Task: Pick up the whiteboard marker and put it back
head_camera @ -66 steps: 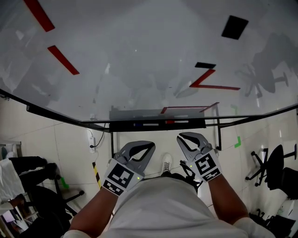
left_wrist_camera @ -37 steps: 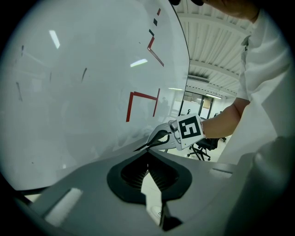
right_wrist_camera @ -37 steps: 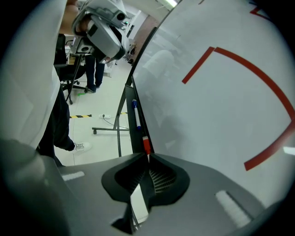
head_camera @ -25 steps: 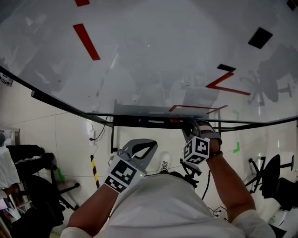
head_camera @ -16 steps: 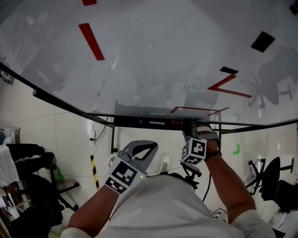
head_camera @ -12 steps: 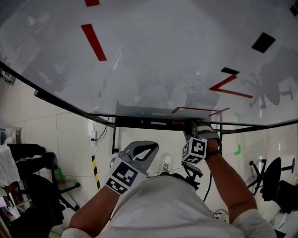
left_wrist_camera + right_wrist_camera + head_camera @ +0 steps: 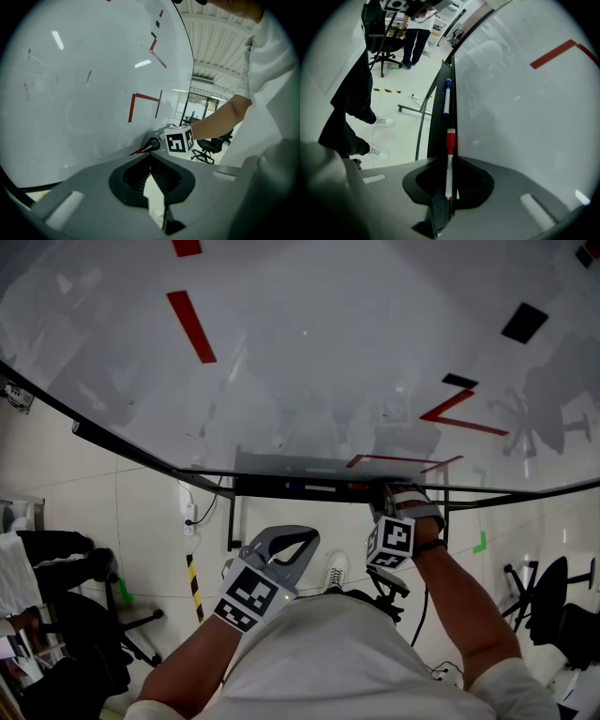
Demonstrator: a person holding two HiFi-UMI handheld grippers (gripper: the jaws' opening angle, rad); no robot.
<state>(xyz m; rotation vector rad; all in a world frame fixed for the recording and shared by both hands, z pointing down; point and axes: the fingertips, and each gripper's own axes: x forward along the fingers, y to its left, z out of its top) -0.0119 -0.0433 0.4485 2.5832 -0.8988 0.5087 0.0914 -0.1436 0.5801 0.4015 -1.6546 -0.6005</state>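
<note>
A white whiteboard marker with a red cap [image 7: 450,154] lies along the black tray [image 7: 438,122] under the whiteboard [image 7: 309,352]. My right gripper [image 7: 451,161] is shut on the marker, whose capped end points away along the tray. In the head view the right gripper [image 7: 392,495] is up at the tray [image 7: 281,487]. The left gripper view shows the marker's red end [image 7: 138,151] sticking out of the right gripper [image 7: 152,144]. My left gripper [image 7: 305,535] hangs lower, near my body, shut and holding nothing.
A blue-capped marker [image 7: 447,98] lies further along the tray. Red strokes [image 7: 192,326] and black patches [image 7: 523,322] mark the board. Office chairs [image 7: 553,606] stand to the right, and a yellow-black striped post [image 7: 194,587] stands below the board. A person [image 7: 415,33] stands in the background.
Since 2.6 s ago my right gripper has risen from beside the left one to the tray. Over the last second both grippers have barely moved.
</note>
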